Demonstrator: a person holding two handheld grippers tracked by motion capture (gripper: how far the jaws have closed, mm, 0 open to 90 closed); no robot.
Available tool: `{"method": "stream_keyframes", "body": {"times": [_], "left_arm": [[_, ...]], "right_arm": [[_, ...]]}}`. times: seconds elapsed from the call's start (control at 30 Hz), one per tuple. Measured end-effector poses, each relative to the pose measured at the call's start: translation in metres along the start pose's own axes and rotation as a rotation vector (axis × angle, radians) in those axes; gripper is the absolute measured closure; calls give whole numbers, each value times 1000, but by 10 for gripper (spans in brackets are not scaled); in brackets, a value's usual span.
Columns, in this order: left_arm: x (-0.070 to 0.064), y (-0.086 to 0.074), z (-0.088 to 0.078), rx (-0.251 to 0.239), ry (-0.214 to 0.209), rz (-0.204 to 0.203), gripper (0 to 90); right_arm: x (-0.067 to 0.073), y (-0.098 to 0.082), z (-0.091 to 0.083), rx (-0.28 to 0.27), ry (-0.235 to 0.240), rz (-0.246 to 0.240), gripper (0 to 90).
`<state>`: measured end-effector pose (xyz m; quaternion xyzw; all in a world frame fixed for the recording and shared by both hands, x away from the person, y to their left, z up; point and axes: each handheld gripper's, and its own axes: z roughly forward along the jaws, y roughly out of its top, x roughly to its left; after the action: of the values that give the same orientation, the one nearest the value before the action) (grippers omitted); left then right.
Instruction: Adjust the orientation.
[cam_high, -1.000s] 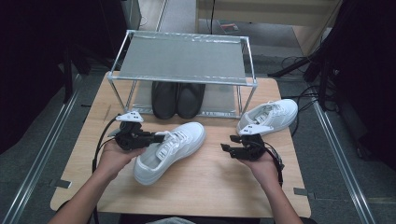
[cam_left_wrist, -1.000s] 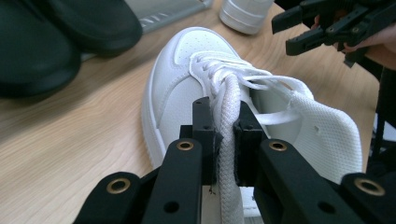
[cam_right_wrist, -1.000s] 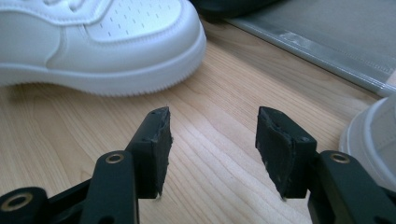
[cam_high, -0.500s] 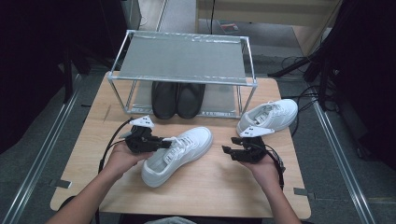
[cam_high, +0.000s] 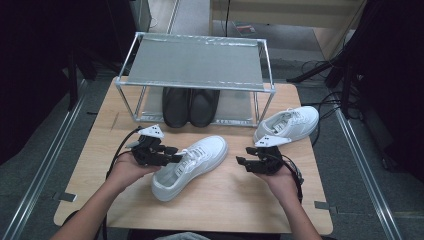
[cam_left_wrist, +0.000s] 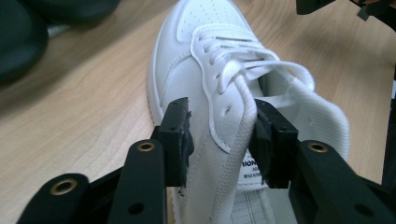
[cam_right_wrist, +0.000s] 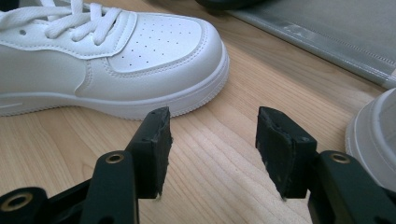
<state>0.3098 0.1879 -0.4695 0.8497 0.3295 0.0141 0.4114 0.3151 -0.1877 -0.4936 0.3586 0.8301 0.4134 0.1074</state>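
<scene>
Nearest the front edge of the desk (cam_high: 235, 200), the person's forearms come in from below, each hand holding a gripper over the middle of the wooden top. The left gripper (cam_high: 172, 156) sits at the heel end of a white sneaker (cam_high: 192, 160) that lies at an angle near the centre of the desk, heel toward the front left corner and toe pointing toward the back right. In the left gripper view (cam_left_wrist: 219, 140) its jaws have just been opening and now stand part open astride the sneaker's (cam_left_wrist: 224, 84) collar wall, one outside the shoe and one inside the opening; the inner pad seems to rest against the lining while a small gap shows at the outer pad, so they no longer clamp it. The right gripper (cam_high: 245, 162) hovers just beside the sneaker's toe, toward the right edge; in the right gripper view (cam_right_wrist: 212, 140) its jaws stand wide apart with nothing but bare wood between them, the toe (cam_right_wrist: 140, 51) lying just beyond. Farther back, near the right edge, a second white sneaker (cam_high: 289, 122) lies on the desk. At the back edge stands a metal shoe rack (cam_high: 195, 62), with a pair of black shoes (cam_high: 190, 106) side by side on its lower shelf.
</scene>
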Motion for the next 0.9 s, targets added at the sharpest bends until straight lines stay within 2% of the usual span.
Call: {"method": "stream_keyframes", "body": {"times": [0.13,0.23,0.33,0.57,0.7,0.8,0.9], "left_arm": [[2,0,-12,-33,-23,-23,487],[5,-1,-19,-27,-13,-23,448],[8,-2,-25,-47,3,-22,438],[19,-9,-27,-37,37,-32,409],[25,-14,-24,-26,54,-29,405],[29,-17,-20,13,63,-32,418],[30,-22,-17,27,40,-45,542]], "right_arm": [[1,0,0,2,1,3,464],[2,0,1,5,1,-7,464],[3,1,3,5,5,-14,464],[9,2,7,7,16,-21,465],[13,2,11,-5,25,-25,472],[18,3,15,-17,28,-19,484],[21,5,17,-38,21,-31,505]]}}
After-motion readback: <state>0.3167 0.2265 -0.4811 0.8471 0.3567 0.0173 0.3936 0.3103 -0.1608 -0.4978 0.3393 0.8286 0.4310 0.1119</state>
